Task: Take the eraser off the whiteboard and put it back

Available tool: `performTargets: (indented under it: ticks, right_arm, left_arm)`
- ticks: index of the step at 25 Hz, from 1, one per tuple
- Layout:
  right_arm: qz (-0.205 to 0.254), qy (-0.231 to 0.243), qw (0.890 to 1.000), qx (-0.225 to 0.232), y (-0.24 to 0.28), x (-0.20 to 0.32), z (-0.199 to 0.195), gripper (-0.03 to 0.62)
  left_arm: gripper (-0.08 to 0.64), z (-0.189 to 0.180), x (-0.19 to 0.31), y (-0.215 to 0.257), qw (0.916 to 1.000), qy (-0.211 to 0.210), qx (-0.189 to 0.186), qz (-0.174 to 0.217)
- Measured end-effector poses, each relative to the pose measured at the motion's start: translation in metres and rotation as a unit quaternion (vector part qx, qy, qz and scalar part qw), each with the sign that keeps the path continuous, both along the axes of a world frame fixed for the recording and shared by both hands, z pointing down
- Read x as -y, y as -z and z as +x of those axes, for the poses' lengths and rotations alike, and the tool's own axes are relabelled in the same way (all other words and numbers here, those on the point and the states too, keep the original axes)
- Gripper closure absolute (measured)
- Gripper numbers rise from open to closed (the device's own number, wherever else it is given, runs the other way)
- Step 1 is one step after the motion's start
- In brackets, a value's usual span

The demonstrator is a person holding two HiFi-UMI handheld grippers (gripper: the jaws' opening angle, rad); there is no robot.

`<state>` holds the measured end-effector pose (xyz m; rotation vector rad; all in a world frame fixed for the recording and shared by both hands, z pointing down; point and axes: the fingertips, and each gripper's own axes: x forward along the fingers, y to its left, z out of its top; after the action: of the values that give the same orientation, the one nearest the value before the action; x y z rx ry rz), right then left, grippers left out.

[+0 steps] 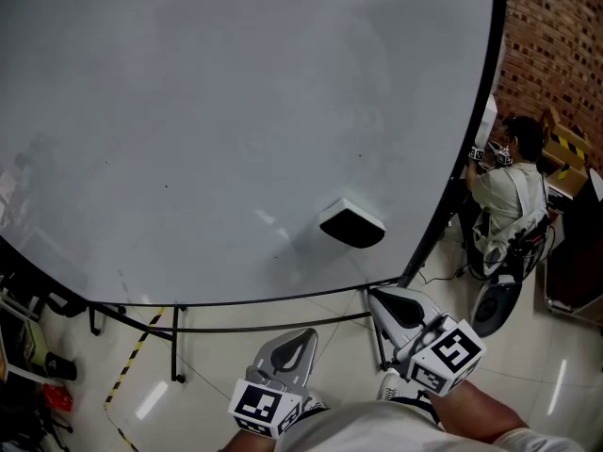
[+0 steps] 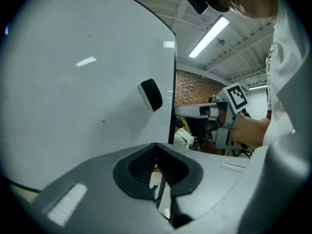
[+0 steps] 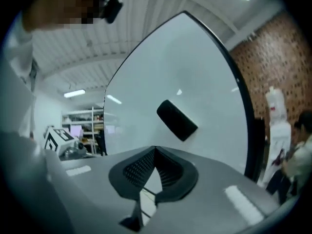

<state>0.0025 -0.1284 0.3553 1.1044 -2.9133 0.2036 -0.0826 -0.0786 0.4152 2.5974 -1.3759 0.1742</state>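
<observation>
Left claw (image 1: 303, 335) and right claw (image 1: 379, 297) both clenched, empty, held low in front of whiteboard (image 1: 226, 111).
Black eraser (image 1: 351, 223) sticks to the board's lower right, above and just beyond the right claw, touching neither; seated person (image 1: 509, 191) past the board's right edge.

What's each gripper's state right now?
Left gripper: closed, empty.
Right gripper: closed, empty; the eraser is on the whiteboard.
</observation>
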Motion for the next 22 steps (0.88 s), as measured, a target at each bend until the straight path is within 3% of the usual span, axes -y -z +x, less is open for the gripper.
performTargets:
  ticks: [2, 5, 10, 16, 22]
  right_arm:
    - [-0.046, 0.016, 0.998, 0.042, -0.008, -0.004, 0.005, 0.591]
    - [-0.065, 0.035, 0.996, 0.058, -0.014, -0.013, 0.011, 0.591]
    - [-0.053, 0.068, 0.996, 0.026, -0.022, -0.034, 0.016, 0.591]
    - [-0.043, 0.06, 0.997, -0.015, -0.039, -0.045, 0.034, 0.591]
    - [-0.041, 0.053, 0.998, -0.021, -0.044, -0.043, 0.035, 0.591]
  left_arm:
    - [0.543, 0.001, 0.0, 0.003, 1.0, -0.002, 0.002, 0.003]
    - [0.543, 0.004, -0.001, 0.002, 1.0, -0.005, 0.006, 0.003]
    - [0.543, 0.006, 0.002, 0.0, 1.0, -0.006, 0.005, -0.001]
    - [0.543, 0.01, -0.002, -0.007, 0.9999, -0.01, 0.01, -0.009]
    - [0.543, 0.014, -0.001, -0.006, 0.9998, -0.017, 0.01, -0.007]
